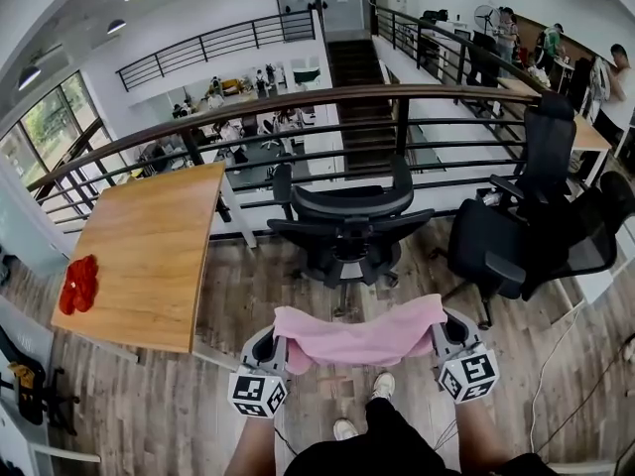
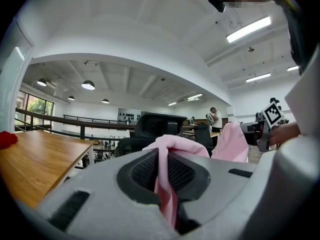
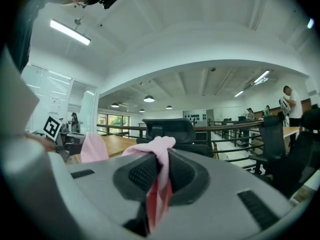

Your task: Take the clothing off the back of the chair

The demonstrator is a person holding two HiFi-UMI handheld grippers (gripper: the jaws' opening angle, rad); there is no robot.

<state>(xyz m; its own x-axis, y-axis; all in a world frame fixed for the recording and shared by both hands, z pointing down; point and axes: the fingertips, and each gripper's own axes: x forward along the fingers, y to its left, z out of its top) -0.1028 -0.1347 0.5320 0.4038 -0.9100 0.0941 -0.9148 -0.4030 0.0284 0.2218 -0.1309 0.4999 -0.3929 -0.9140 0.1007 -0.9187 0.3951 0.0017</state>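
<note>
A pink garment (image 1: 359,337) hangs stretched between my two grippers, in front of the black office chair (image 1: 347,228) and clear of its back. My left gripper (image 1: 277,348) is shut on the garment's left end, and pink cloth (image 2: 167,179) is pinched between its jaws. My right gripper (image 1: 444,335) is shut on the right end, with the pink cloth (image 3: 157,184) bunched over its jaws. In the left gripper view the garment's far end (image 2: 231,143) shows beside the other gripper's marker cube. The black office chair (image 3: 170,130) stands behind the cloth.
A wooden table (image 1: 149,256) stands at the left with a red cloth (image 1: 79,284) on it. More black chairs (image 1: 526,236) are at the right. A metal railing (image 1: 298,127) runs behind the chair. People stand at desks at the far right (image 1: 506,28).
</note>
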